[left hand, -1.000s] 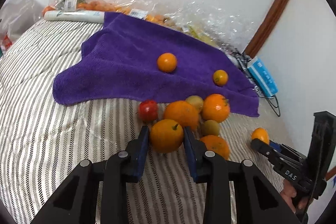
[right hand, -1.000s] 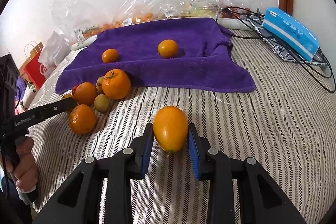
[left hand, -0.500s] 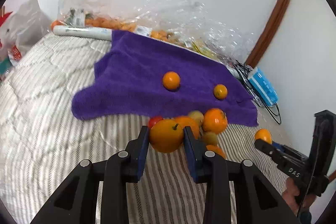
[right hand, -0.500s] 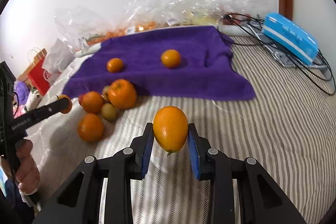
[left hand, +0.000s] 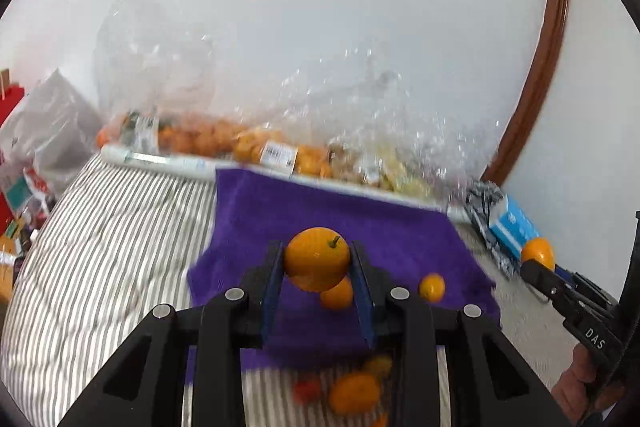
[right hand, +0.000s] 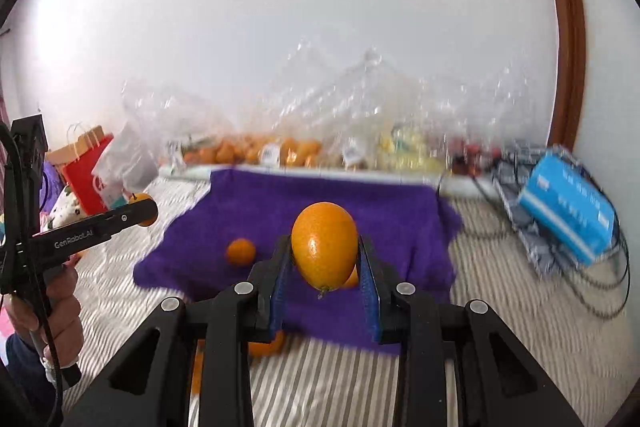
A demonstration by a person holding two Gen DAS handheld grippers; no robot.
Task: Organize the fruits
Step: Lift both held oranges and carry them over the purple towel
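My left gripper (left hand: 317, 263) is shut on a round orange fruit with a green stem (left hand: 316, 257), held in the air above the purple towel (left hand: 392, 227). My right gripper (right hand: 325, 259) is shut on an oval orange fruit (right hand: 324, 241), also lifted over the purple towel (right hand: 320, 199). Two small oranges (left hand: 432, 287) lie on the towel; one (right hand: 241, 251) shows left of the right gripper. Several loose fruits (left hand: 354, 393) sit on the striped bedding below the towel's near edge, partly hidden by my fingers. Each gripper shows at the edge of the other's view.
Clear plastic bags of fruit (left hand: 248, 143) line the wall behind the towel. A blue box (right hand: 568, 215) lies on cables at the right. A red paper bag (right hand: 86, 171) and a white bag stand at the left. Striped bedding (left hand: 104, 251) surrounds the towel.
Both grippers have risen from the bedding with their fruits and tilted up; the towel and wall now fill the views, and the loose fruit pile has dropped to the bottom.
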